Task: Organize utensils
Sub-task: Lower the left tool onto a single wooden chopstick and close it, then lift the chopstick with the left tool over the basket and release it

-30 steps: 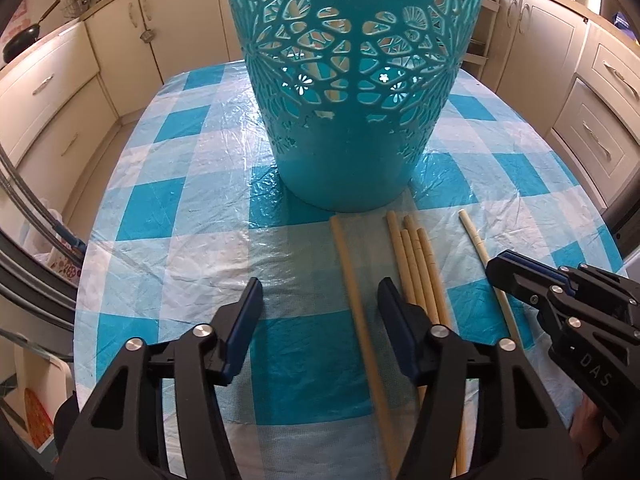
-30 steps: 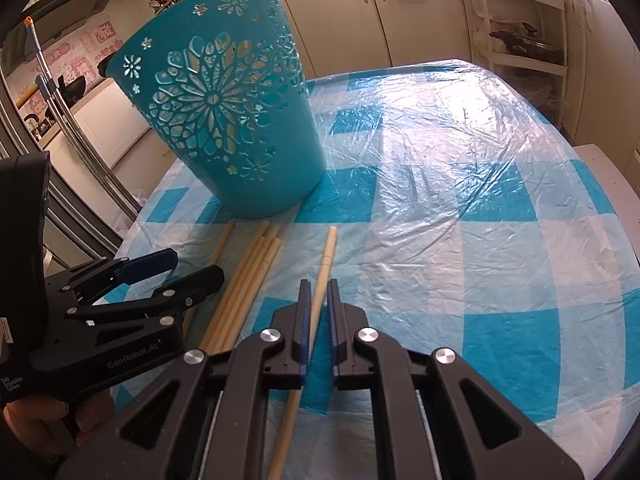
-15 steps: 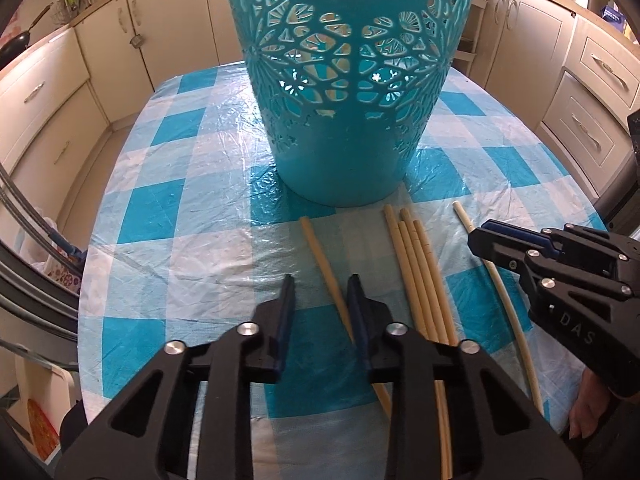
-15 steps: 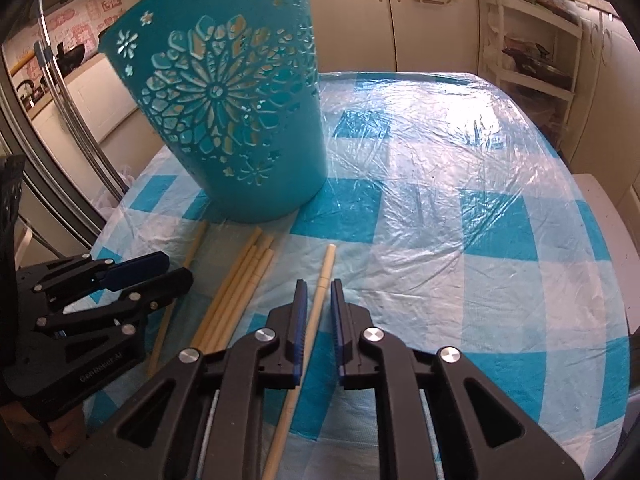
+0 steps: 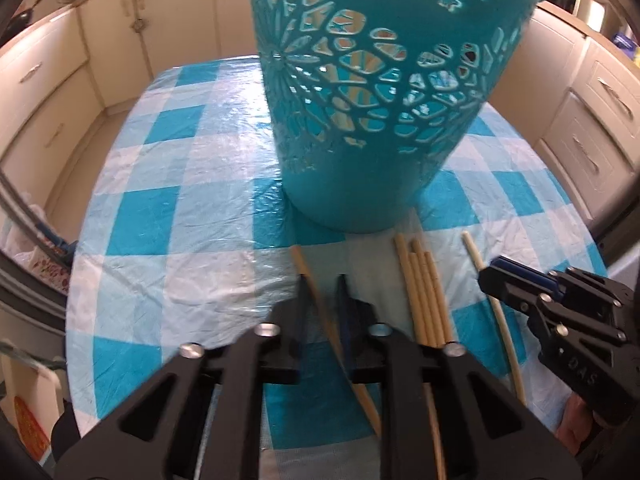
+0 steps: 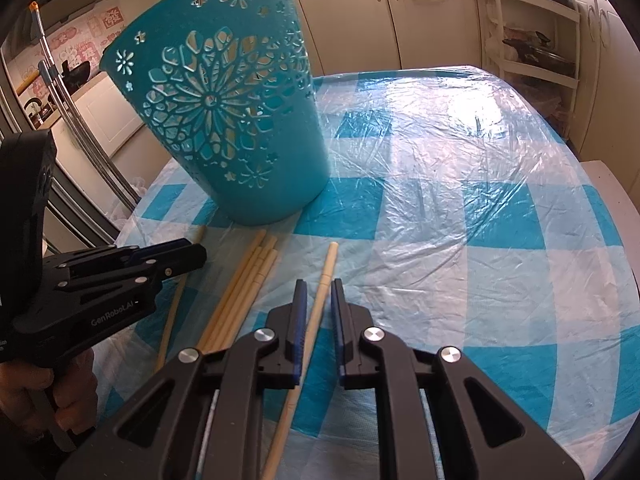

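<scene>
A teal cut-out basket stands on the checked table, also in the right wrist view. Several long wooden sticks lie in front of it. My left gripper is shut on the leftmost stick, which it holds at a slant. My right gripper is shut on the rightmost stick. A bundle of three sticks lies between them, also in the right wrist view. Each gripper shows in the other's view, the right one in the left wrist view and the left one in the right wrist view.
The table carries a blue and white checked plastic cloth. Cream kitchen cupboards surround it. A shelf unit stands at the back right. Steel rails run along the left.
My left gripper has closed from wide open onto the leftmost stick and its near end has swung. My right gripper stays shut on its stick. Both views have drawn back slightly.
</scene>
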{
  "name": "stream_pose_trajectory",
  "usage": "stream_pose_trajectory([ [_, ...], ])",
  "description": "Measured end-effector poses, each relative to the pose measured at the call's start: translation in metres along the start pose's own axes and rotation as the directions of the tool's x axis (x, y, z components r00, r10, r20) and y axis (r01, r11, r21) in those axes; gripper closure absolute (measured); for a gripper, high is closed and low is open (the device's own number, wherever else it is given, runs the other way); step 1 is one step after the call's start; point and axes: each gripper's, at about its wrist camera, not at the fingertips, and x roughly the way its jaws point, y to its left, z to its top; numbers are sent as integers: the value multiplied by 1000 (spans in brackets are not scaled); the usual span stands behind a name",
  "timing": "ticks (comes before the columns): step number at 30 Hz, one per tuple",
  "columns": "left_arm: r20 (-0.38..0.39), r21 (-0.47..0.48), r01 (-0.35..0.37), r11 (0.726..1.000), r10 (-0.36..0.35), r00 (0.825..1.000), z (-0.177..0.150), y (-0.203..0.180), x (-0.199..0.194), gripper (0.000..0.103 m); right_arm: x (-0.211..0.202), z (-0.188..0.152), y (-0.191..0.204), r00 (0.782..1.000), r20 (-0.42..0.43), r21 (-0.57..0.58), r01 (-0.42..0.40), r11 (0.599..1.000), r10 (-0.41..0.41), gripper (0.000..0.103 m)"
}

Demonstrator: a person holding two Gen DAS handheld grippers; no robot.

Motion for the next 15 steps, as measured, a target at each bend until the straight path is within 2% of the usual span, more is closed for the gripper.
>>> stream_pose_trajectory([
  [1, -8, 9, 62, 998, -62, 998, 0, 3, 0, 97, 0, 0, -1, 1000, 1, 6, -7, 1000, 7, 90],
  [4, -22, 58, 86, 995, -85, 996, -1, 5, -1, 97, 0, 1, -4, 1000, 2, 23, -23, 999, 23, 90],
  [8, -47, 98, 58, 993, -53, 997, 1, 6, -2, 97, -1, 1, -6, 999, 3, 35, -36, 999, 36, 90],
  [15, -49, 159, -37, 987, 46, 998, 5, -7, 2, 96, -2, 1, -11, 999, 3, 47, -52, 998, 52, 90],
])
